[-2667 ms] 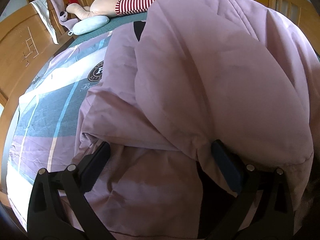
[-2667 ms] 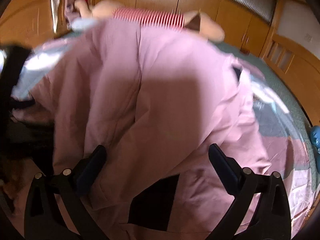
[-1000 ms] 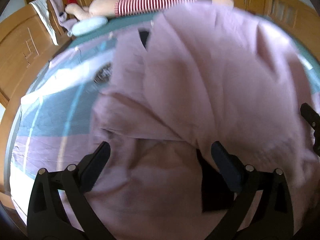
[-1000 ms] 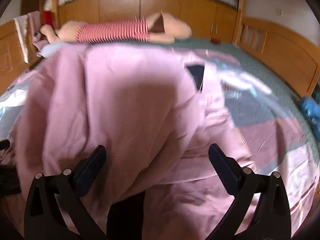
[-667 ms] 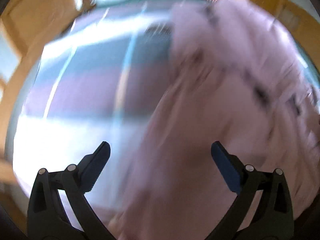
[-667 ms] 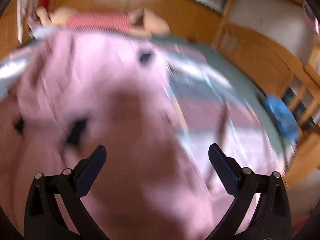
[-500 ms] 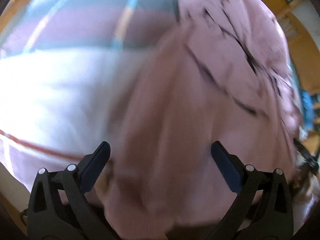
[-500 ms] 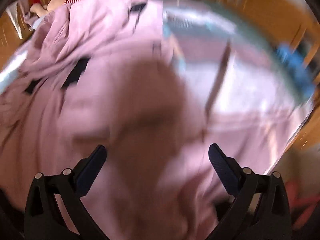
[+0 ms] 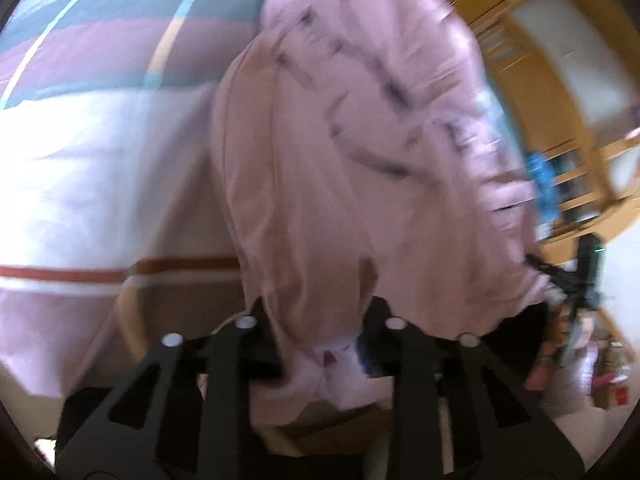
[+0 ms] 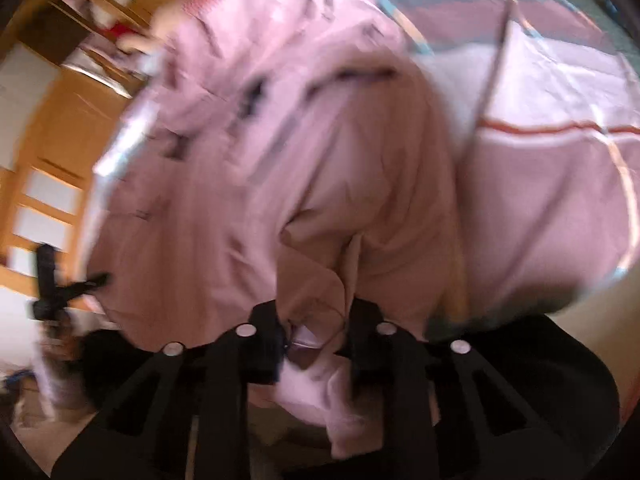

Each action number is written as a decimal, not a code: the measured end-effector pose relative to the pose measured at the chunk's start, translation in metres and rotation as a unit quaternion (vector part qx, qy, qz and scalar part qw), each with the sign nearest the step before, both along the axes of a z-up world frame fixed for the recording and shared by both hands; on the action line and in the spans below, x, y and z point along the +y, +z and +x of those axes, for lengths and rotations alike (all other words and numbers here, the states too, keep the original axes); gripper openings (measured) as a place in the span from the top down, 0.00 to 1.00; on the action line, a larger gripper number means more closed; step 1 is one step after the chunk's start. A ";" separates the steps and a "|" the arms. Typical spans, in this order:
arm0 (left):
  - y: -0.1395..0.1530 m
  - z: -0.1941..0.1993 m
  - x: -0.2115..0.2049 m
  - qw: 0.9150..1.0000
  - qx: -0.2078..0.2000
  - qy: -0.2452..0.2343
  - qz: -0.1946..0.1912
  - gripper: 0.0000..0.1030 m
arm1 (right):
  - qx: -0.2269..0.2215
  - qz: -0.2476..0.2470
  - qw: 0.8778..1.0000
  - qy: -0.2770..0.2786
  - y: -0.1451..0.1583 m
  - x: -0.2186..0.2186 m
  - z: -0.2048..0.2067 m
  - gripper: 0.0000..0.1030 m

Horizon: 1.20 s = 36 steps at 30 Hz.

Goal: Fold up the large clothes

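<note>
Pink garment (image 9: 360,160) pinched by both grippers at its near edge. Left gripper (image 9: 320,334): jaws drawn in narrow, a bunched fold of the fabric clamped between the pads, loose tail hanging below them. Right gripper (image 10: 316,338): same, jaws close together on a gathered hem, a flap drooping under the pads. Ahead of both jaw pairs the garment stretches away over the bedspread (image 9: 80,152), wrinkled, dark trim marks further out. Bedspread's striped edge sits left of the left jaws and right of the right jaws (image 10: 560,184). Both frames motion-blurred, so fine detail is unreadable. Each view catches the other gripper off to the side, beyond the garment's edge.
</note>
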<state>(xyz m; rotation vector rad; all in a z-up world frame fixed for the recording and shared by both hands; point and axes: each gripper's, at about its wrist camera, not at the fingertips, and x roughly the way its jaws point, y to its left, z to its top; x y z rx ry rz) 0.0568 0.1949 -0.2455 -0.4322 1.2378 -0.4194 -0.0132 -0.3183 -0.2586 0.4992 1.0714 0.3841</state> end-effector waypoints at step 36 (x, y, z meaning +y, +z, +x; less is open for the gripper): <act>0.118 0.224 0.040 0.957 -0.144 0.252 -0.011 0.32 | -0.188 0.060 0.951 -0.236 0.054 -0.085 0.297 0.01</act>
